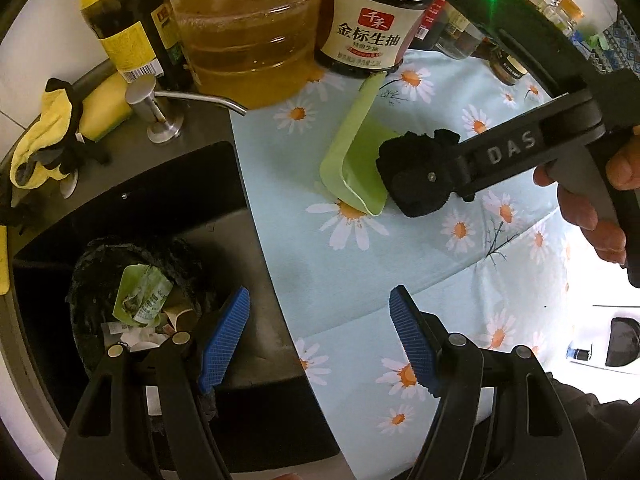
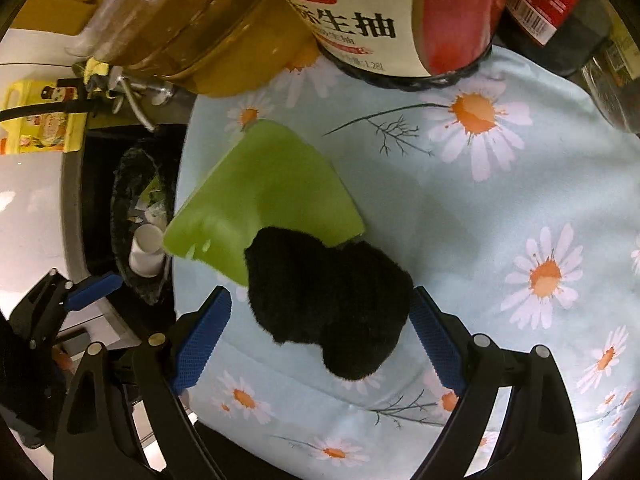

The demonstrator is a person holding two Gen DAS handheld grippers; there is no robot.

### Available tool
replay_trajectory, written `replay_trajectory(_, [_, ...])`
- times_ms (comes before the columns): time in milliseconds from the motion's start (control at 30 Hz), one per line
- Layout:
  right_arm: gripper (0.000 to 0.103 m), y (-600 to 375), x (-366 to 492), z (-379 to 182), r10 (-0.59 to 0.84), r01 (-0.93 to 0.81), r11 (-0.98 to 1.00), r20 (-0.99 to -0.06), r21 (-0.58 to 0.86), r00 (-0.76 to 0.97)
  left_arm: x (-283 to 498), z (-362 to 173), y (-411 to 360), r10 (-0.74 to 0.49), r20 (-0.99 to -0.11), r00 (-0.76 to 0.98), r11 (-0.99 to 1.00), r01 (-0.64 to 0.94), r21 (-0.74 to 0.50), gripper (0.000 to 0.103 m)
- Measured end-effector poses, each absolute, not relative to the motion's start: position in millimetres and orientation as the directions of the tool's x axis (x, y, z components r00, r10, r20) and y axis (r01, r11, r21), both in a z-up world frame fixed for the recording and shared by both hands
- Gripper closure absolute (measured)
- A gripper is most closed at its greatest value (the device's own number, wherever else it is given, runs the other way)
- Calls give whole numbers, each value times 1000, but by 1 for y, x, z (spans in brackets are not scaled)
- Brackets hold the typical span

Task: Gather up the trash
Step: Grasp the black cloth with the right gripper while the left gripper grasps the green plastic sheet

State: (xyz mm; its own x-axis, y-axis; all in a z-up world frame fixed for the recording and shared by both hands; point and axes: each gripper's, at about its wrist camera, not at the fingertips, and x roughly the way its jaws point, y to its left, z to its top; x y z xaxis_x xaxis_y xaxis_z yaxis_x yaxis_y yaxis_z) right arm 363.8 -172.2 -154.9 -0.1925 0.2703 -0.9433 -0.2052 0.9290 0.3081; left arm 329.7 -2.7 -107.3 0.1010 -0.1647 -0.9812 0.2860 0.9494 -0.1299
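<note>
- Covering the surface is a pale blue daisy-print cloth [image 2: 500, 208], with a dark sink [image 1: 168, 216] at its left edge.
- Down in the sink sits a black-lined trash bin [image 1: 100, 280], already holding wrappers.
- Flat on the cloth lies a green plastic pouch [image 2: 264, 184], its long axis running from the bottles toward the sink.
- Just ahead of the right tongs [image 2: 316, 340], a black fuzzy wad [image 2: 332, 300] overlaps the pouch's near edge; fingers spread wide, gripping nothing.
- Farther back, the left tongs [image 1: 320, 344] are equally wide and empty, so the right is nearer.
</note>
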Motion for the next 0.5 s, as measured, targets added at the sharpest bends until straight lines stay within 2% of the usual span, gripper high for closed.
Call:
replay_trajectory(100, [27, -170, 363, -153, 236, -225, 936, -957, 270, -168, 333, -109, 0, -170, -980, 104, 951, 278, -136, 33])
replay_trajectory(500, [30, -203, 351, -132, 279, -208, 930, -951, 303, -135, 346, -112, -12, -170, -981, 94, 941, 312, -133, 33])
